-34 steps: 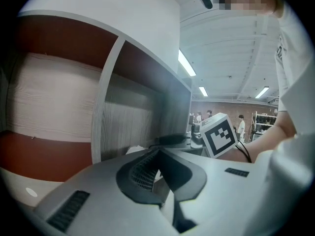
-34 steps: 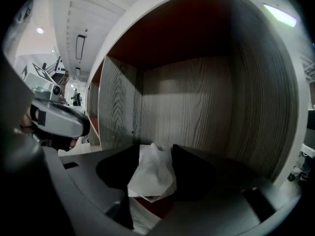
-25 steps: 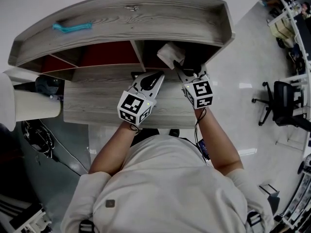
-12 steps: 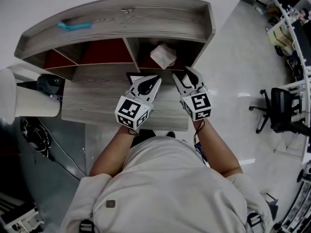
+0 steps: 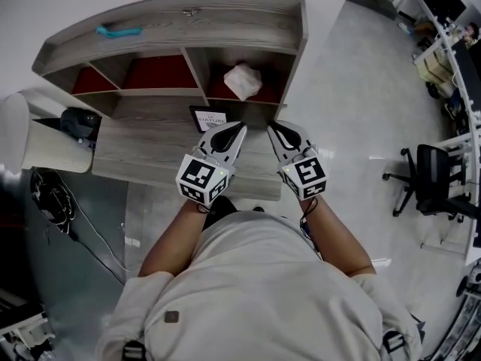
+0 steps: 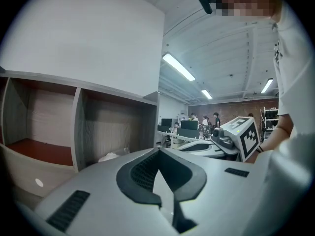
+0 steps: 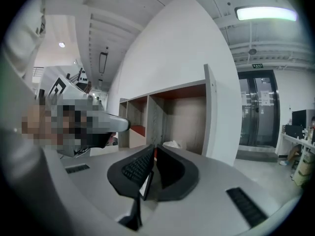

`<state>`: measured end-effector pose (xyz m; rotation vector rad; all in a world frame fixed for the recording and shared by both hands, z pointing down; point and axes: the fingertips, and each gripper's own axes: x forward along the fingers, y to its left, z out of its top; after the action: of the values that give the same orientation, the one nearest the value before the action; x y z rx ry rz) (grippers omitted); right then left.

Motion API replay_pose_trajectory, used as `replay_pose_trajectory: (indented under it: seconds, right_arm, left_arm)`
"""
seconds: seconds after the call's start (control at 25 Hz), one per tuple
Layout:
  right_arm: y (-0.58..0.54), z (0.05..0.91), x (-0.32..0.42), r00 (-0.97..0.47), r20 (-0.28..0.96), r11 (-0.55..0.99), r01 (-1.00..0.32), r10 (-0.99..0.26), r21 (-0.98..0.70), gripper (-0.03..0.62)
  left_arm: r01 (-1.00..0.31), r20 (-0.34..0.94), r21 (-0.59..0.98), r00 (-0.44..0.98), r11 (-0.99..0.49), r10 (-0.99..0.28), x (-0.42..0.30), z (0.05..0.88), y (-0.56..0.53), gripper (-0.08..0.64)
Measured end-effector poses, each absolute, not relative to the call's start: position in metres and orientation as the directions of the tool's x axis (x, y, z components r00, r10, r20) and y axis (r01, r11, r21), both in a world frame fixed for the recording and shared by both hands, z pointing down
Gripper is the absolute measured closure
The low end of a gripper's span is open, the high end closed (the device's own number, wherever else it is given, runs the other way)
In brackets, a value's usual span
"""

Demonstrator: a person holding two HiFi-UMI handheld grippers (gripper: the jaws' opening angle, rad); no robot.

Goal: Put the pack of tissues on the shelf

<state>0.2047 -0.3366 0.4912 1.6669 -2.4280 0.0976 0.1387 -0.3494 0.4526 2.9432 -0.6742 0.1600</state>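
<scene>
The white pack of tissues [image 5: 242, 80] lies in the right-hand compartment of the wooden shelf [image 5: 188, 28], apart from both grippers. It shows small past the jaws in the left gripper view [image 6: 109, 157] and the right gripper view [image 7: 172, 144]. My left gripper [image 5: 234, 129] hovers over the desk in front of the shelf, shut and empty [image 6: 156, 154]. My right gripper [image 5: 275, 128] is beside it; its jaws are closing, almost together, with nothing between them [image 7: 153, 154].
A teal object [image 5: 119, 31] lies on the shelf's top board. A small framed card [image 5: 211, 118] stands on the desk [image 5: 135, 156] just ahead of the left gripper. A white cylinder [image 5: 45, 153] is at the left, an office chair [image 5: 425, 179] at the right.
Both grippers have drawn back from the shelf toward the person. The right gripper's wide-open jaws have come together, and the pack has stayed in the compartment.
</scene>
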Motion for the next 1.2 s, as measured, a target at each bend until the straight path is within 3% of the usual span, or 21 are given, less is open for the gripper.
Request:
replay_pose_trajectory:
  seconds: [0.6,1.2]
  right_arm:
    - [-0.259,0.473,0.17,-0.446,0.162,0.456,-0.889,-0.88,0.029,0.572]
    - [-0.216,0.457,0.053,-0.391,0.159,0.401,-0.916,-0.906,0.031,0.572]
  left_arm:
    - [-0.425,0.153,0.034,0.896,-0.904,-0.416,0.112,0.448,-0.279,0.545]
    - [-0.325,0.152,0.039,0.937,-0.945,-0.315,-0.009,0.428,-0.233,0.543]
